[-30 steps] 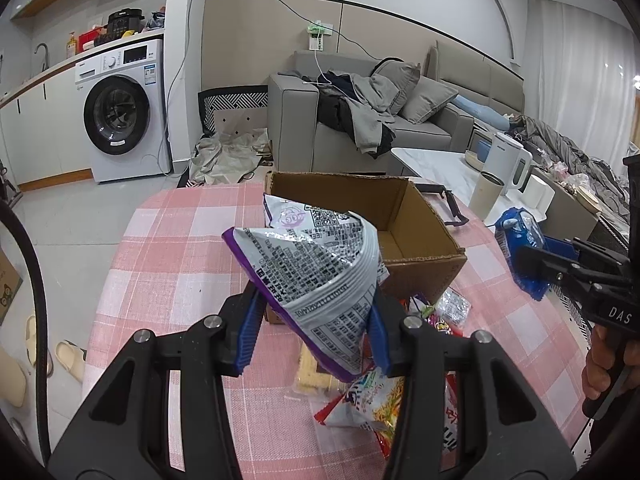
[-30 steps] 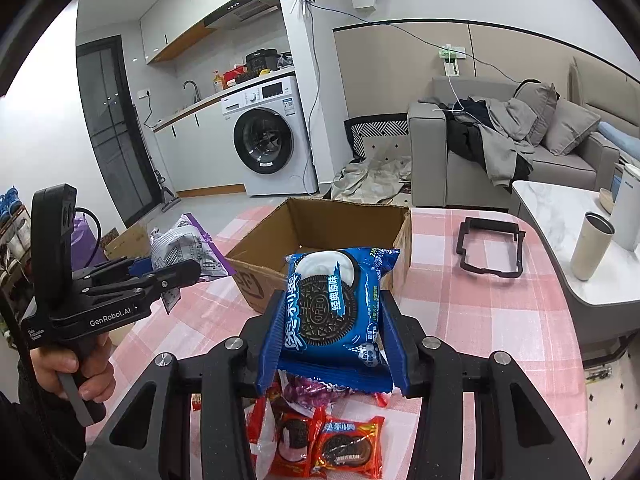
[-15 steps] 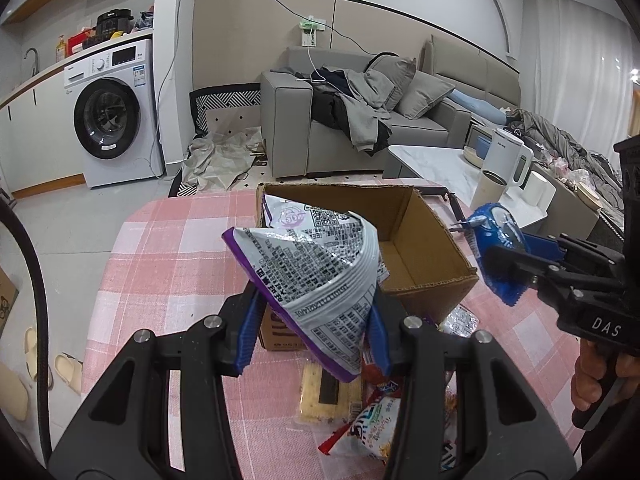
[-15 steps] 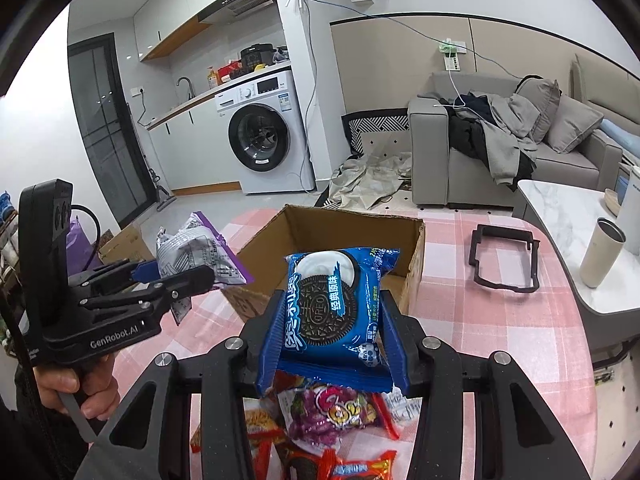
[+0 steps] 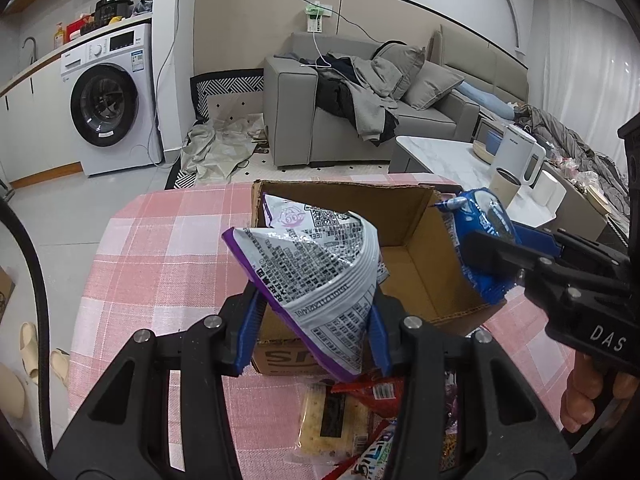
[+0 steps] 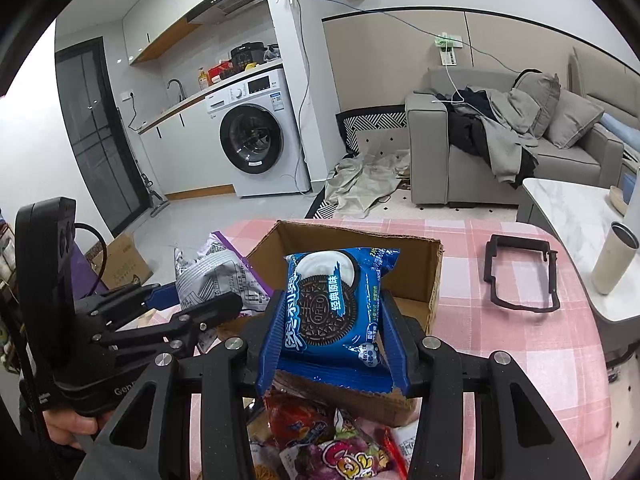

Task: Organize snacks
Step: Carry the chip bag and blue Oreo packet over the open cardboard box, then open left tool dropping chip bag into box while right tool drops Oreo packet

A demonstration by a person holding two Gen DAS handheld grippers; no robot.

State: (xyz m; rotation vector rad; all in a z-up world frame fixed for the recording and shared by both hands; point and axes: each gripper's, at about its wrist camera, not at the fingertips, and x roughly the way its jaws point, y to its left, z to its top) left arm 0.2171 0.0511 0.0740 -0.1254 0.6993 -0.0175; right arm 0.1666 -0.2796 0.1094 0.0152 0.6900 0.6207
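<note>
The left gripper (image 5: 312, 316) was clamped on a silver-and-purple snack bag (image 5: 316, 264), the right gripper (image 6: 332, 344) on a blue Oreo pack (image 6: 336, 304). Over the last second both had moved forward from above the loose snack pile (image 6: 332, 436) until the cardboard box (image 5: 416, 256) sat right under them, so both packets looked about ready to drop in. The left view showed the box floor bare; the right view alone showed a black frame (image 6: 520, 272) and a cup (image 6: 612, 260) beyond the box
</note>
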